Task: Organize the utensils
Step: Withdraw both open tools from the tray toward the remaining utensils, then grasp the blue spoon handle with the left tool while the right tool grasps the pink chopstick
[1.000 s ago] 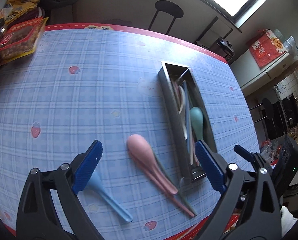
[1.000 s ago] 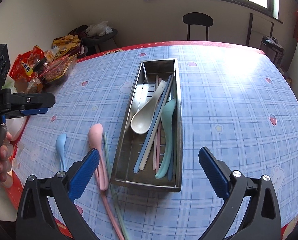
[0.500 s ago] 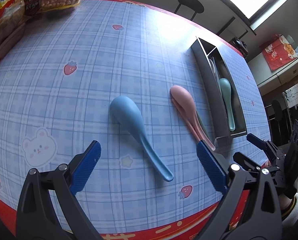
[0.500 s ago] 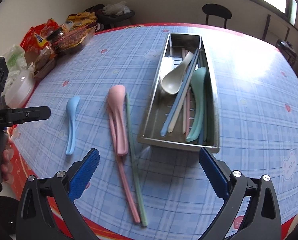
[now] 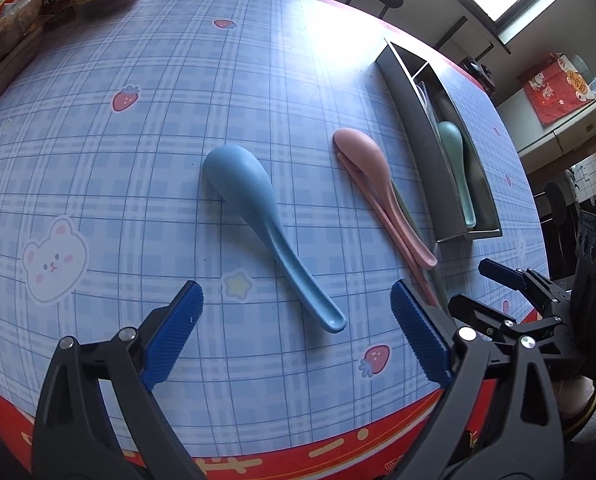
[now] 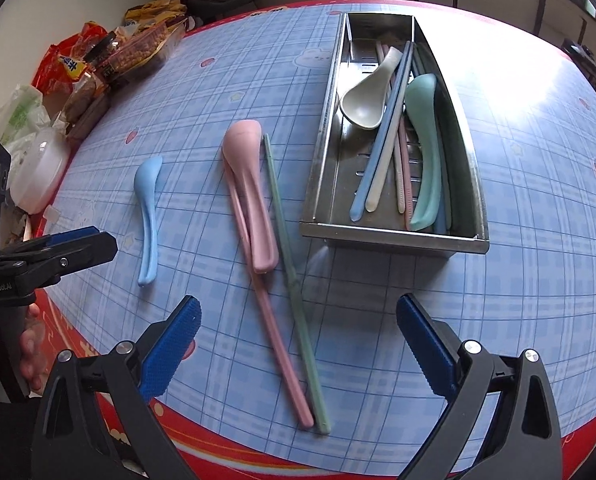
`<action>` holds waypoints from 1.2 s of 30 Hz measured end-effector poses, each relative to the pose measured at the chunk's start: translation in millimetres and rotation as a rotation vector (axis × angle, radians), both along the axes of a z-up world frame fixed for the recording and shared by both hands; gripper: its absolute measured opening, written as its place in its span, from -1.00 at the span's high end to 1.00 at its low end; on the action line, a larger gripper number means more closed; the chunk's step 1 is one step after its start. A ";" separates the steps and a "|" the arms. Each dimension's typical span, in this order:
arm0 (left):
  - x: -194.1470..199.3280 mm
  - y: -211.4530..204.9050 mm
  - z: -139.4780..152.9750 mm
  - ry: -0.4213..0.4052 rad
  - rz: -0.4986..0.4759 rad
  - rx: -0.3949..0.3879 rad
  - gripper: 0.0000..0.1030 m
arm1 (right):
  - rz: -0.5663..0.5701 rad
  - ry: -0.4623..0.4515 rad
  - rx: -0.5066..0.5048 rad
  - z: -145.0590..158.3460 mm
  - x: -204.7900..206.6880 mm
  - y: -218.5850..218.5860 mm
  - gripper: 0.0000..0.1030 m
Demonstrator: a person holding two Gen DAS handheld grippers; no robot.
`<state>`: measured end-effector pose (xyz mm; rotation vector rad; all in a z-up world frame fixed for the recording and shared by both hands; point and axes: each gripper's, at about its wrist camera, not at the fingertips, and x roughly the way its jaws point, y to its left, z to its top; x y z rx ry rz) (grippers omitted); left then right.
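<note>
So the blue spoon (image 5: pixel 266 216) lies mid-frame on the worktop (image 5: pixel 138 160), handle pointing down toward the left hand-held gripper (image 5: pixel 298 336), which is wide open, empty and nearer than the right one.

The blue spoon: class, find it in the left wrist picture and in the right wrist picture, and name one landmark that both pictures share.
Left wrist view: the blue spoon lies at the centre, bowl away from the camera, handle toward the open left gripper.
Right wrist view: the blue spoon lies at the left, small and apart from the other utensils.
Shared landmark: the pink spoon, between it and the steel tray.
</note>
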<state>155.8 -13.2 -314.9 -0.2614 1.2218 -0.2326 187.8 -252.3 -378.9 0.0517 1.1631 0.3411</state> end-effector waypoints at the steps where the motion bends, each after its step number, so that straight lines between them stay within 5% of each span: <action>1: 0.3 0.9 0.3 -0.003 0.003 -0.001 -0.71 | 0.002 0.000 -0.002 -0.1 0.9 -1.1 -0.58; 7: 2.6 3.3 -1.2 0.001 0.016 0.004 -0.22 | 0.031 -0.007 0.006 0.6 -0.2 3.2 0.22; 12: 2.9 0.6 0.7 -0.014 -0.002 0.006 0.01 | 0.103 -0.013 0.019 1.9 -2.8 17.6 0.59; 36: 19.6 16.3 -16.5 0.029 0.066 -0.016 0.17 | 0.158 0.019 -0.012 -13.9 -1.5 32.1 0.84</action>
